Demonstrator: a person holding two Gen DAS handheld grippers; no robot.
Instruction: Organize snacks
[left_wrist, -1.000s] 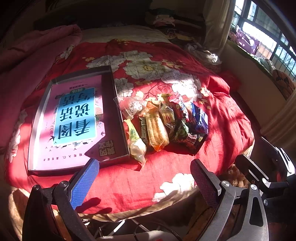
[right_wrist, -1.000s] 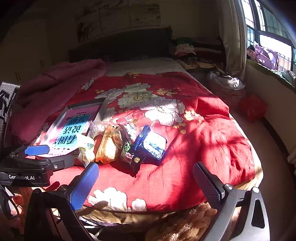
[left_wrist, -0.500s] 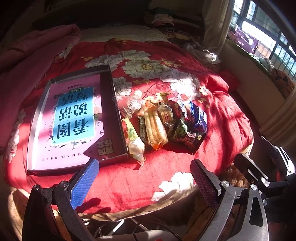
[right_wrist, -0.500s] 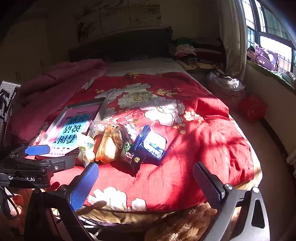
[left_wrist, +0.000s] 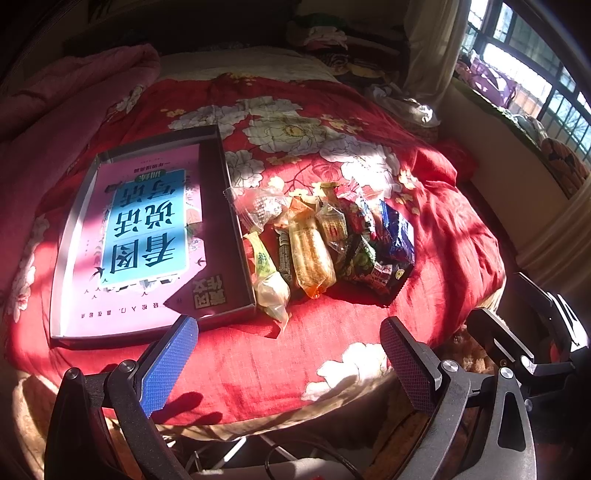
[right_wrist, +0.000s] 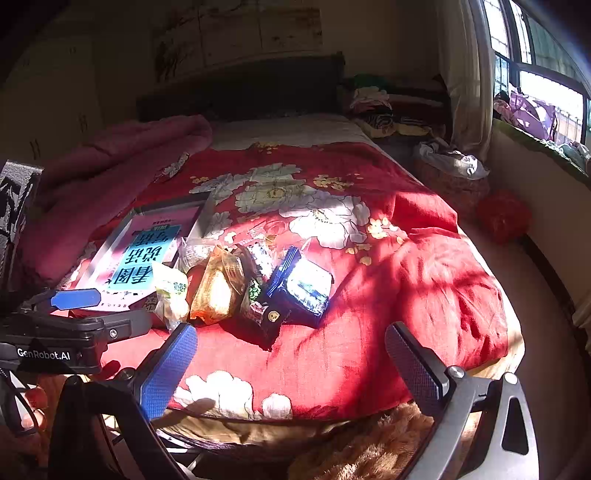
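Item: heap of crinkly plastic-wrapped snack packets (left_wrist: 317, 240) on red floral quilt (left_wrist: 424, 229), touching shallow grey cardboard box tray (left_wrist: 221, 162) w/ pink book. Lay ahead of left gripper (left_wrist: 288, 354), nearer than right gripper (right_wrist: 291, 354); long axes ran fwd. Both spread, nothing held.

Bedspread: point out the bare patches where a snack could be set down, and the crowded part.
Free: the red bedspread right of the blue packet, and the near strip between the snack pile and the bed's front edge. Crowded: the snacks lie packed together against the right wall of the box, which holds a pink book.
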